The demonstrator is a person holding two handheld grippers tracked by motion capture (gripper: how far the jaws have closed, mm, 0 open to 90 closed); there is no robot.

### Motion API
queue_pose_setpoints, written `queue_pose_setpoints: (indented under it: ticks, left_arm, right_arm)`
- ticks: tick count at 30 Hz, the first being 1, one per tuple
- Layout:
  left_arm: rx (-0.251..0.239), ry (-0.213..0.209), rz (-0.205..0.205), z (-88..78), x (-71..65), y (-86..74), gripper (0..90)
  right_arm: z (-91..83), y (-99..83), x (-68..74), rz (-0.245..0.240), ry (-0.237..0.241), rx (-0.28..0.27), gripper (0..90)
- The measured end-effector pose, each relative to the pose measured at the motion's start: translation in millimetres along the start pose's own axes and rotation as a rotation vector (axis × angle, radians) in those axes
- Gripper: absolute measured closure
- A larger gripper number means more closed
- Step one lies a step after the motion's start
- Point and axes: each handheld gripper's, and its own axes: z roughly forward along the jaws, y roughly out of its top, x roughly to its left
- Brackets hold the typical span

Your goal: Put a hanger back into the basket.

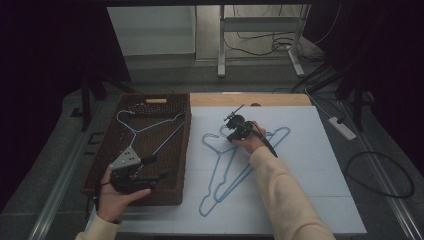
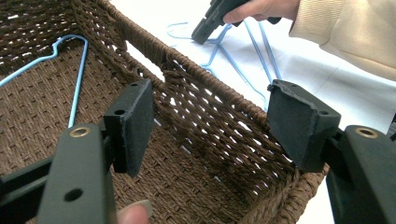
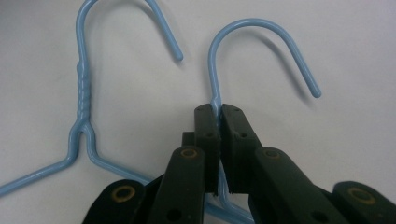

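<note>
The right gripper (image 3: 218, 114) has its black jaws pinched tight on the neck of a light blue wire coat hanger (image 3: 261, 44), with the hook curling out just past the tips. That hanger lies on the white foam board (image 1: 320, 165). A second blue wire hanger (image 3: 81, 88) lies right beside the jaws, hook pointing the same way, and its arm passes under them. The left gripper (image 2: 210, 123) has its jaws wide apart with nothing between them, hovering over the near corner of the brown woven wicker basket (image 2: 205, 107), where a third blue hanger (image 2: 77, 84) lies off beyond one jaw.
</note>
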Motion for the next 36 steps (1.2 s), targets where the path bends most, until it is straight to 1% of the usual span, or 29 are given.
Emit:
queue_pose_setpoints:
  ticks: [3,6,7,10,12,15,17,23,29,36]
  left_arm:
    - [-0.004,0.004,-0.001,-0.8,-0.2,-0.4,33.7]
    - [-0.002,0.005,-0.001,-1.2,-0.1,-0.7,33.7]
    - [-0.002,0.005,-0.001,-1.2,-0.1,-0.7,33.7]
    - [-0.001,0.006,0.0,-1.2,-0.6,-0.6,33.8]
    - [-0.002,0.007,0.001,-0.9,-1.1,-0.3,33.8]
    - [-0.001,0.007,0.003,-0.7,-2.2,0.3,33.8]
    - [-0.001,0.006,0.005,-0.5,-3.0,0.6,33.9]
    - [0.001,0.0,0.007,0.0,-6.3,1.3,33.9]
    - [0.007,-0.016,0.013,2.6,-10.9,3.0,33.9]
    - [0.018,-0.051,0.013,8.3,-17.8,7.2,33.9]
  right_arm:
    - [-4.2,-1.8,2.1,-0.001,0.012,-0.004,85.9]
    - [-11.7,-5.4,2.8,0.002,0.03,-0.033,85.9]
    - [-11.7,-5.4,2.8,0.002,0.03,-0.033,85.9]
    - [-26.5,-15.2,3.0,0.024,0.057,-0.095,85.9]
    - [-32.6,-19.2,3.7,0.033,0.06,-0.121,85.9]
    - [-42.7,-24.5,4.9,0.038,0.07,-0.153,85.9]
    - [-50.1,-28.4,6.6,0.04,0.069,-0.181,85.8]
    - [-66.5,-38.7,11.2,0.04,0.071,-0.234,85.9]
    - [-80.2,-51.4,16.6,0.045,0.077,-0.286,85.8]
    - [-89.9,-63.8,20.8,0.045,0.087,-0.33,85.8]
